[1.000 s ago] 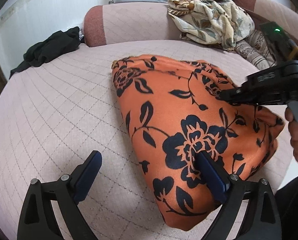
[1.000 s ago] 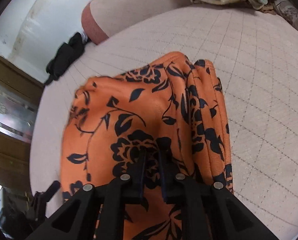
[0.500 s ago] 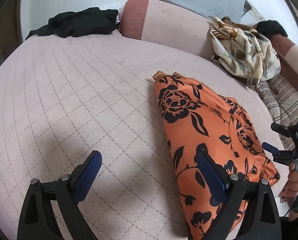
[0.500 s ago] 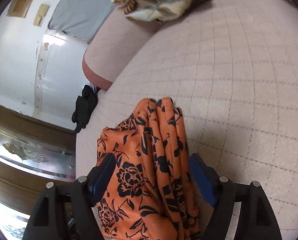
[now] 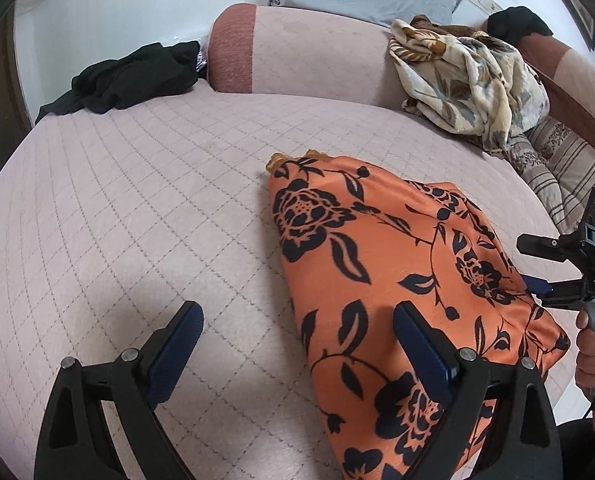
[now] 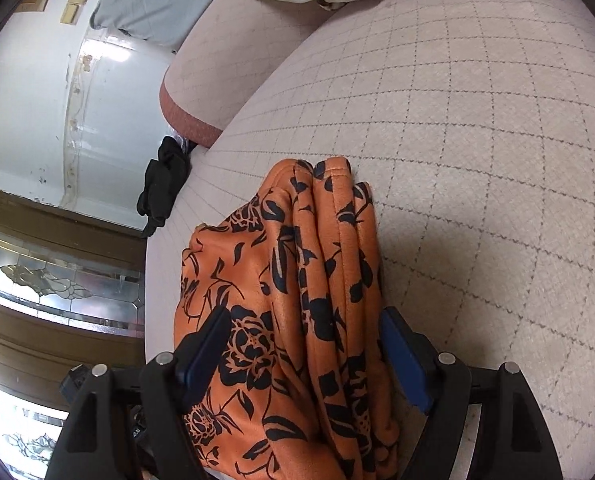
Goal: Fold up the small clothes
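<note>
Both claws stand released: the left gripper (image 5: 295, 334) hangs wide over the quilted pink mattress (image 5: 137, 208), one finger above the folded orange floral garment (image 5: 381, 276). That garment lies flat, its long axis running from the near right corner toward the bolster (image 5: 297, 60). A second ago the right gripper (image 6: 305, 344) pinched it; its jaws now straddle the fabric's stacked folds without pressing.

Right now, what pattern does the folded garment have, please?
Orange garment with black flowers; clearest in the left wrist view.
</note>
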The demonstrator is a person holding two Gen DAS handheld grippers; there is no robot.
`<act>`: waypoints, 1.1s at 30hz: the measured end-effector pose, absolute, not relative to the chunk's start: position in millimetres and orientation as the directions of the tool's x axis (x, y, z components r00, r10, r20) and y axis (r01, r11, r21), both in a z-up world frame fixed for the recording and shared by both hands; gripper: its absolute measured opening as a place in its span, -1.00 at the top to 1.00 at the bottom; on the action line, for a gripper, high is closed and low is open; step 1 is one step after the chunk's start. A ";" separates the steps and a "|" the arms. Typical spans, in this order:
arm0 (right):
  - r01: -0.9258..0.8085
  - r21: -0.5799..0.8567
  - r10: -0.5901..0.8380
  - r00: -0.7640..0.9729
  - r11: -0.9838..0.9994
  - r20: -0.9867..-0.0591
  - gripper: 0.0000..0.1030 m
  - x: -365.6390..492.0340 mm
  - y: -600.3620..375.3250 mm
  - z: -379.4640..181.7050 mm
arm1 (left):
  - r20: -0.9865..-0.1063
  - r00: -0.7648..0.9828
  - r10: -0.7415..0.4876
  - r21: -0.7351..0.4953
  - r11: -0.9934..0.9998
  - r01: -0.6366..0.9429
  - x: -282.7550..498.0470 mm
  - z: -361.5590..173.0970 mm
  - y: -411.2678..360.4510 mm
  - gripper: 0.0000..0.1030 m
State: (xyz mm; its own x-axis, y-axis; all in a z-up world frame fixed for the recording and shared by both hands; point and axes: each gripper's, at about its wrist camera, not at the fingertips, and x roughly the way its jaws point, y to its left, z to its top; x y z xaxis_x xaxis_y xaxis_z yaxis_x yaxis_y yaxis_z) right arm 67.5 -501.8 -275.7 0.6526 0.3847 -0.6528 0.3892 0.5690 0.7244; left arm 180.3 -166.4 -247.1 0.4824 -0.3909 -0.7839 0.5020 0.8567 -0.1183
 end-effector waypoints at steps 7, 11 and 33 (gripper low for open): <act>0.387 0.720 0.387 0.647 0.577 -0.657 -0.54 74.8 -501.8 -279.5 | -0.787 0.475 -0.394 -0.115 0.850 0.514 181.3 -247.8 -177.6 -0.86; 0.383 0.720 0.393 0.643 0.579 -0.658 -0.54 75.0 -504.9 -281.8 | -0.789 0.469 -0.397 -0.112 0.844 0.525 181.8 -249.3 -185.3 -0.86; 0.299 0.747 0.497 0.594 0.594 -0.633 -0.49 96.4 -485.7 -301.2 | -0.833 0.181 -0.522 -0.350 0.752 0.559 207.9 -285.7 -212.5 -0.79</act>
State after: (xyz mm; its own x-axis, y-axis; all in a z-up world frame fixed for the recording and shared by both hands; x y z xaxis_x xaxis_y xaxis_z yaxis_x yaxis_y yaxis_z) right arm 96.4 -485.7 -301.2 0.5938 0.4970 -0.6327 0.2988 0.5940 0.7469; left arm 207.9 -212.5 -285.7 0.1805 -0.5225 -0.8333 0.5589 0.7517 -0.3502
